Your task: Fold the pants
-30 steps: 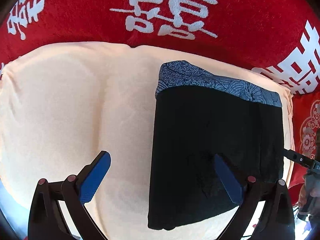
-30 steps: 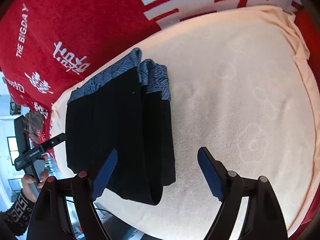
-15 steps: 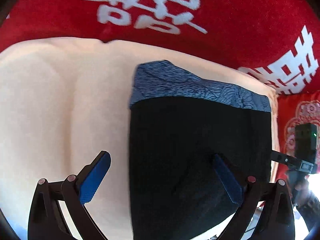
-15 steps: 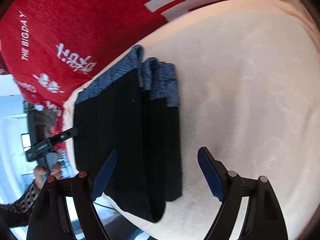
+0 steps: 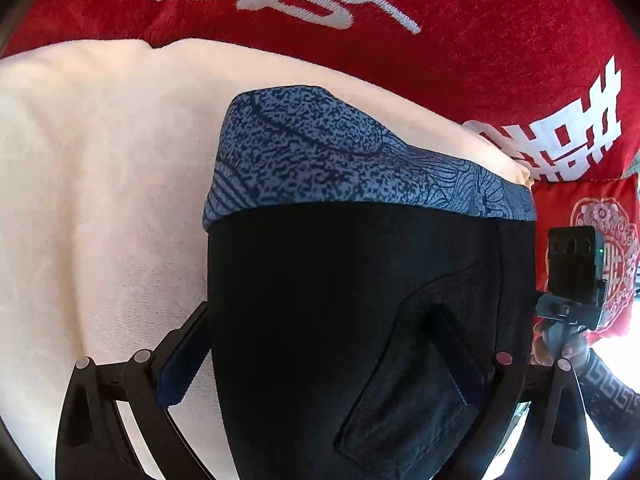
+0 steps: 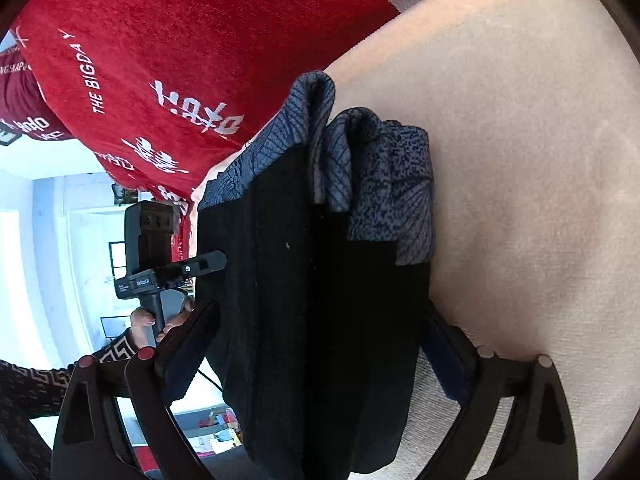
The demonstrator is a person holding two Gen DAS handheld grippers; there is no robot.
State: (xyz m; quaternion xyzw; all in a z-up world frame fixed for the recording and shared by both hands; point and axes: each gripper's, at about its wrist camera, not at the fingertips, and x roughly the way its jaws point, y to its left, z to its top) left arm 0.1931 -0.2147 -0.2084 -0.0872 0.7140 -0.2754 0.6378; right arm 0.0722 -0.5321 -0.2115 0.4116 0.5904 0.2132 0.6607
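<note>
Left wrist view shows the black pants with a blue patterned waistband (image 5: 360, 300) already folded into a narrow stack on the cream towel-covered cushion (image 5: 100, 200), both grippers (image 5: 320, 364) (image 6: 320, 360) spread wide around it, probably one final fold remaining.

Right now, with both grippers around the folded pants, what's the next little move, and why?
Probably close both grippers. The left gripper and right gripper each stand open astride the near end of the pants, pads not visibly pressing; the right's jaws have just been opening. Gripping comes before lifting.
</note>
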